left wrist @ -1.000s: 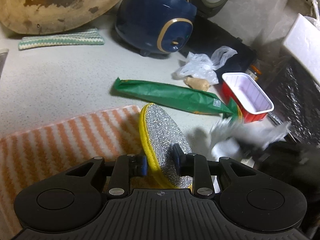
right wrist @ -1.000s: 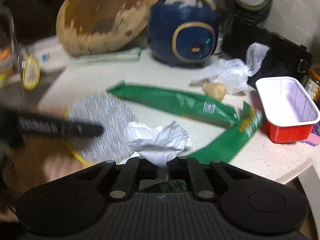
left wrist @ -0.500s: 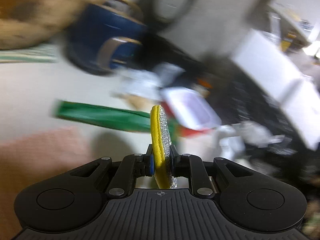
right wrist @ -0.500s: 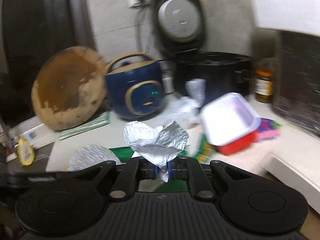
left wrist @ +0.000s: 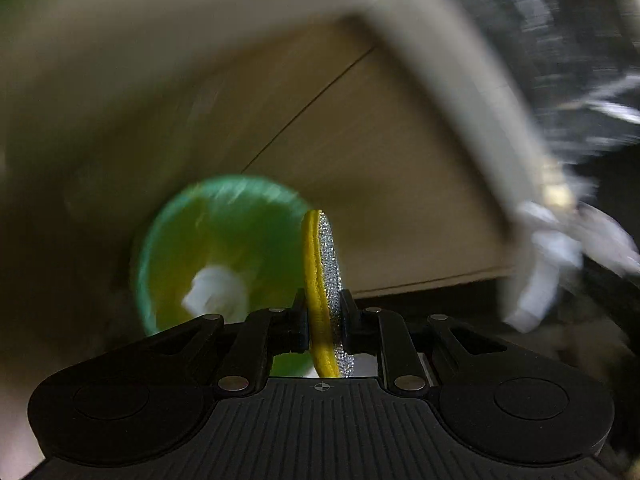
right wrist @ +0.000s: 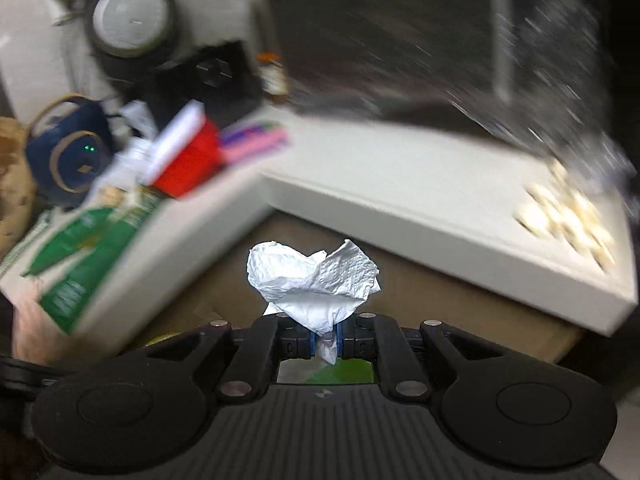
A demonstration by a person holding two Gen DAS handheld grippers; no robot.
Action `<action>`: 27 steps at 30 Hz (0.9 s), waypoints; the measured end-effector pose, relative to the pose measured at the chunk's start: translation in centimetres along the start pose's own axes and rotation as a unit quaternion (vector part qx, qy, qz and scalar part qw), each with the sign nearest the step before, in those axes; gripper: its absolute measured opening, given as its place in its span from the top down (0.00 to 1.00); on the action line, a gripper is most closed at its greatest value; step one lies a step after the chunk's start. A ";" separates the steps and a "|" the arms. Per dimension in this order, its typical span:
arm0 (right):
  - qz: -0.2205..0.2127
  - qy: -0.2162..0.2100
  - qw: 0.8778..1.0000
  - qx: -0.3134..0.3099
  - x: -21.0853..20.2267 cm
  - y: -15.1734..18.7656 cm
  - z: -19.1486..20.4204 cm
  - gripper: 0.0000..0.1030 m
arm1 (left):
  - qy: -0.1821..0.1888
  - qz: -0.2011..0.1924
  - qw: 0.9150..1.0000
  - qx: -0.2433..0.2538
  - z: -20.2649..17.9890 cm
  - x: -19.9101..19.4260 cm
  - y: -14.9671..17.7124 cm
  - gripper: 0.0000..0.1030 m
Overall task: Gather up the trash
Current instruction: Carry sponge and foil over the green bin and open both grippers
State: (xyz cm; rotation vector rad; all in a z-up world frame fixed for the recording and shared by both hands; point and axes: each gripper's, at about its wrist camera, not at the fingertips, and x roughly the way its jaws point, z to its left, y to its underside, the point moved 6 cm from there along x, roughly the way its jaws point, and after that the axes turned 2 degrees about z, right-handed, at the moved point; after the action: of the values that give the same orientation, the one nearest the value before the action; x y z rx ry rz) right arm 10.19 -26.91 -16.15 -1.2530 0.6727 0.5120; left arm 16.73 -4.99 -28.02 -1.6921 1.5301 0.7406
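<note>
My left gripper (left wrist: 324, 322) is shut on a round scouring pad (left wrist: 325, 280), yellow on one face and silver on the other, held edge-on. Below and left of it, blurred, stands a green bin (left wrist: 218, 256) with something white inside. In the right wrist view my right gripper (right wrist: 326, 342) is shut on a crumpled white tissue (right wrist: 312, 284), held out past the edge of the white counter (right wrist: 400, 184) over the brown floor. A sliver of green shows under the fingers.
On the counter at left lie a green wrapper (right wrist: 84, 252), a red tub with a white inside (right wrist: 188, 160), a clear plastic bag (right wrist: 138, 120) and a navy rice cooker (right wrist: 70, 152). Pale round pieces (right wrist: 568, 216) sit on the counter's right end. A blurred white shape (left wrist: 560, 264) shows at the left wrist view's right edge.
The left gripper closed on the scouring pad, lifted it off the striped cloth and swung down off the counter toward the green bin. The right gripper carried the tissue right, past the counter's edge.
</note>
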 end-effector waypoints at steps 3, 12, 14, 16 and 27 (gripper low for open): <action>0.033 0.000 0.999 0.013 1.5 2.6 -3.5 0.91 | -0.025 0.027 0.999 -0.034 1.9 7.1 0.4 0.82; 0.090 0.007 0.995 0.040 4.5 8.4 -9.0 0.91 | -0.083 0.075 0.987 -0.112 8.4 20.7 1.8 0.79; 0.103 0.010 0.994 0.033 5.2 8.8 -9.2 0.91 | -0.106 0.059 0.986 -0.112 9.1 20.1 1.6 0.79; 0.114 0.002 0.993 0.033 6.3 8.9 -9.4 0.91 | -0.101 0.040 0.987 -0.119 9.4 18.7 1.6 0.79; 0.259 -0.083 0.959 0.076 22.2 12.9 -3.9 0.91 | -0.063 -0.040 0.995 -0.071 6.2 5.6 3.7 0.79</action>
State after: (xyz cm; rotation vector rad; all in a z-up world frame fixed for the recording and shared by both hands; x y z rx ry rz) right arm 16.30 -27.73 -41.41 -0.8713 0.8820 0.9673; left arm 14.14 -3.21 -36.55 -1.7644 1.3420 0.9133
